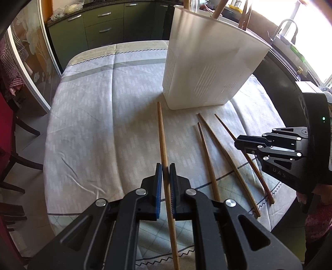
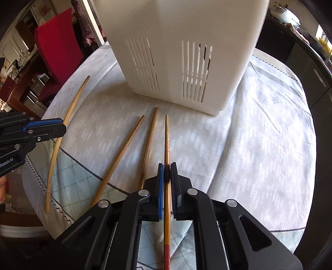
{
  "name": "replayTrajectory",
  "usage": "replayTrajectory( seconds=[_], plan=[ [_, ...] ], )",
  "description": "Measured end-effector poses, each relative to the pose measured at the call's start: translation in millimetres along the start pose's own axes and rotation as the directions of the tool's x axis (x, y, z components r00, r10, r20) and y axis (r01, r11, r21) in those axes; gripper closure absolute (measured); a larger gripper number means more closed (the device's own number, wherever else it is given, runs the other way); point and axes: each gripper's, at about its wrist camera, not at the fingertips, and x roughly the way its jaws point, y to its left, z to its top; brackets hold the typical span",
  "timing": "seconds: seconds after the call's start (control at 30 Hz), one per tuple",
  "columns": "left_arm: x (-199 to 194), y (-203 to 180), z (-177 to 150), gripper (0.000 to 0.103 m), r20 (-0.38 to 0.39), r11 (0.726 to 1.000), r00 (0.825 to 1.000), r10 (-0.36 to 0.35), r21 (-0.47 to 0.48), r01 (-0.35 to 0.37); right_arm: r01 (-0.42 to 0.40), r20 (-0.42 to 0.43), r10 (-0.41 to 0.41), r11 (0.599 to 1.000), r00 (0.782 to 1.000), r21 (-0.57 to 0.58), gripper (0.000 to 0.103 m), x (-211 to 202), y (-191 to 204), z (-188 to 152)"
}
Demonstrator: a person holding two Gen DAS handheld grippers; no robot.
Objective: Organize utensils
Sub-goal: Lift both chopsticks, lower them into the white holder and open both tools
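A plain wooden chopstick (image 1: 160, 128) lies on the tablecloth, and my left gripper (image 1: 166, 168) is shut on its middle. In the right wrist view the same chopstick (image 2: 72, 103) and left gripper (image 2: 62, 126) appear at the far left. My right gripper (image 2: 167, 166) is shut on a ridged chopstick with a red end (image 2: 166, 141), seen from the side in the left wrist view as right gripper (image 1: 241, 143). Two loose chopsticks (image 2: 124, 149) (image 2: 150, 135) lie between them. A white slotted utensil holder (image 1: 209, 62) (image 2: 176, 41) stands just beyond the chopstick tips.
Wooden handles (image 1: 219, 8) stick out of the holder's top. The pale patterned tablecloth (image 1: 93, 114) covers the table, whose edges fall away left and near. A red chair (image 2: 58, 41) stands off the left side; green cabinets (image 1: 103, 25) and a sink tap (image 1: 288, 27) lie behind.
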Motion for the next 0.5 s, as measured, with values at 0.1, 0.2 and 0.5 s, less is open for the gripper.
replayTrajectory(
  seconds=[0.1,0.2,0.5],
  plan=[
    [-11,-1,1,0.096,0.028,1.000,1.000,-0.002,0.008,0.002,-0.017,0.061,0.016,1.000,0.998,0.015,0.096,-21,-3,-4],
    [-25,-4,0,0.096,0.064,1.000,0.998,-0.006,0.024,0.004,-0.044,0.136,0.040,0.999,0.990,0.027,0.096,-51,-7,-10],
    [-61,-12,-2,0.096,0.131,0.999,0.991,-0.027,0.049,0.021,-0.069,0.304,0.057,0.997,0.951,0.029,0.096,-125,-15,-34]
  ],
)
